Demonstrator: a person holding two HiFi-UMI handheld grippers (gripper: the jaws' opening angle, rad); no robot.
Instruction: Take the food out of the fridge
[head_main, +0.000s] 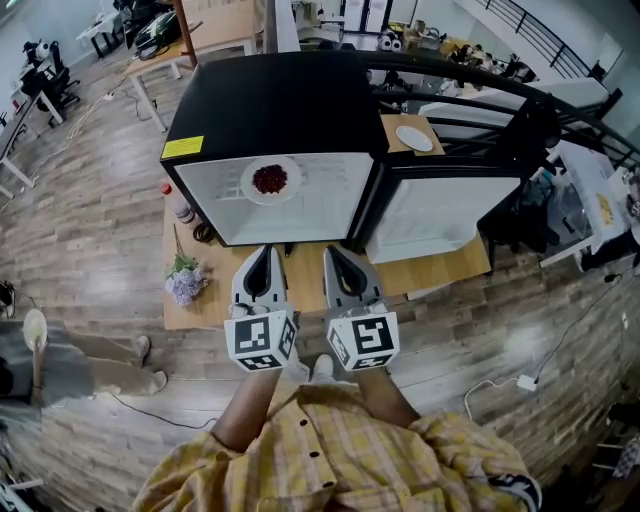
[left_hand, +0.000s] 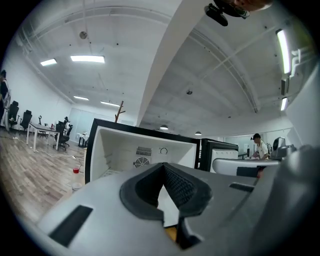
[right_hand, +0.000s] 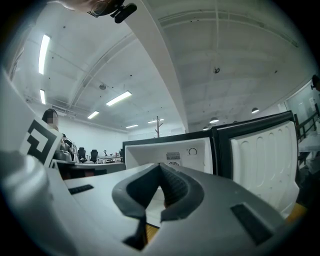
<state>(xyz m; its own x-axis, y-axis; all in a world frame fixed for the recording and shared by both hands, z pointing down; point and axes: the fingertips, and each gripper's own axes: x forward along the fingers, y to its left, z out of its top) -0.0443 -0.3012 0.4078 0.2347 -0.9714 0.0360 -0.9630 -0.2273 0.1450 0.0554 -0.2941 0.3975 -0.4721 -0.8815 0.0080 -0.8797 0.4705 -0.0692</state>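
A black mini fridge stands on a wooden table with its door swung open to the right. Inside its white cavity lies a white plate of dark red food. My left gripper and right gripper hover side by side just in front of the opening, both shut and holding nothing. In the left gripper view the shut left gripper points at the white fridge cavity. The right gripper faces the cavity and the open door; the plate is hidden there.
A bunch of purple flowers and a red-capped bottle sit on the table's left end. An empty white plate lies behind the fridge door. Desks and chairs stand farther off, and cables run across the wood floor.
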